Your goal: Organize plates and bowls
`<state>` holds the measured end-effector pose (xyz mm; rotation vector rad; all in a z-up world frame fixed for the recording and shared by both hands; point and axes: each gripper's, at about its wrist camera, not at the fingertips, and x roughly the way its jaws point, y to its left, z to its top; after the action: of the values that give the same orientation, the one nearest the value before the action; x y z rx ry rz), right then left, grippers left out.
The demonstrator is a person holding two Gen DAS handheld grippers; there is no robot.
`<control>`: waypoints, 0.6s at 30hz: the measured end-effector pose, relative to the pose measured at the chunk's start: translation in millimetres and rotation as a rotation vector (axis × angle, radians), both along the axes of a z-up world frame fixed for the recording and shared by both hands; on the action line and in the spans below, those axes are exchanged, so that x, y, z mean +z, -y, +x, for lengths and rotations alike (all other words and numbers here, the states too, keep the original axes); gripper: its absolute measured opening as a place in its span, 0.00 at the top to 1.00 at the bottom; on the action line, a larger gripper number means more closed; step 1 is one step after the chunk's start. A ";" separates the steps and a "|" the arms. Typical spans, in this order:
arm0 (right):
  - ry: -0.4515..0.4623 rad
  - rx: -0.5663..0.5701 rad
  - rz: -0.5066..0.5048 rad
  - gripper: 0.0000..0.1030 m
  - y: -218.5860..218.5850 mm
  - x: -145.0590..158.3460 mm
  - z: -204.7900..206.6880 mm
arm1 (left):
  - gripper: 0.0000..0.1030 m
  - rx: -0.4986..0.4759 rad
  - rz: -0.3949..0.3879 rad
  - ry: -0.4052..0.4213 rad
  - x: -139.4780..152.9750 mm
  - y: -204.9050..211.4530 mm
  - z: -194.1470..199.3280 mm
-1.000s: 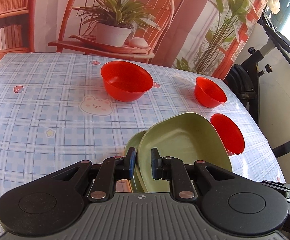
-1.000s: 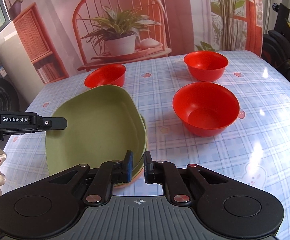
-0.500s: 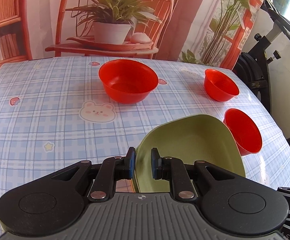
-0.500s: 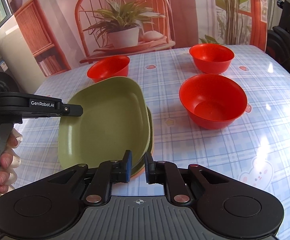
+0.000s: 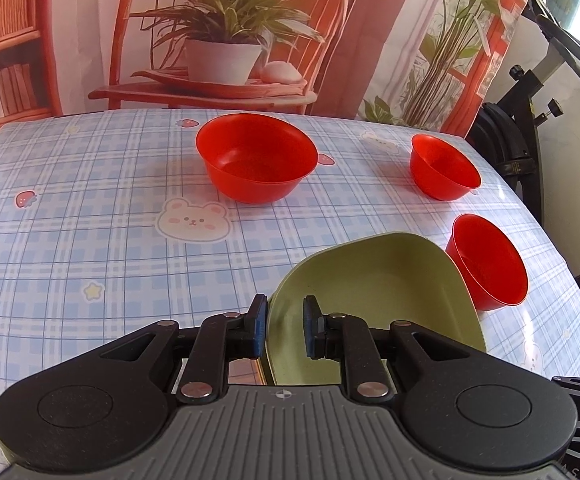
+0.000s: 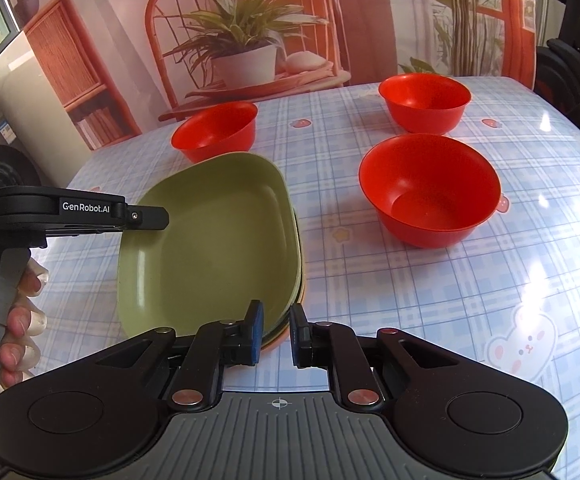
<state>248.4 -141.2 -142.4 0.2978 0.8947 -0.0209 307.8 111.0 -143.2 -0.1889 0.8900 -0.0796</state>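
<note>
A green plate point(image 5: 373, 292) tops a stack of plates point(image 6: 210, 240) on the checked tablecloth. My left gripper point(image 5: 286, 328) is shut on this top plate's near rim. In the right wrist view the left gripper point(image 6: 146, 216) reaches in from the left over the plate's edge. My right gripper point(image 6: 276, 334) is shut on the stack's near rim, where green, dark and orange edges show between its pads. Three red bowls stand apart: a large one point(image 5: 256, 158) point(image 6: 429, 188), a smaller one point(image 5: 443, 168) point(image 6: 423, 102), and one right behind the stack point(image 5: 489, 260) point(image 6: 214, 130).
A person's hand point(image 6: 14, 312) grips the left tool's handle. The table's right edge point(image 5: 561, 264) runs close to the nearest bowl, with an exercise bike point(image 5: 529, 128) beyond it. A printed backdrop with a chair and plant hangs behind the table.
The top green plate, tilted up and offset from the stack a second ago, has come down and lines up on the stack. The right gripper has kept its hold on the rim.
</note>
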 end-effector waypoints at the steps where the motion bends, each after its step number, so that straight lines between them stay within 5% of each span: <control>1: 0.001 0.002 0.004 0.87 0.9 -0.3 0.1 | 0.82 0.002 0.002 -0.005 -0.8 -0.2 0.3; 18: 0.043 -0.029 -0.025 0.83 10.1 3.0 3.7 | 0.82 0.053 -0.001 0.006 0.1 -2.0 -6.0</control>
<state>252.1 -151.3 -139.3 0.2868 0.8473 -0.0528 301.8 113.1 -143.1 -0.2131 0.8782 -0.0315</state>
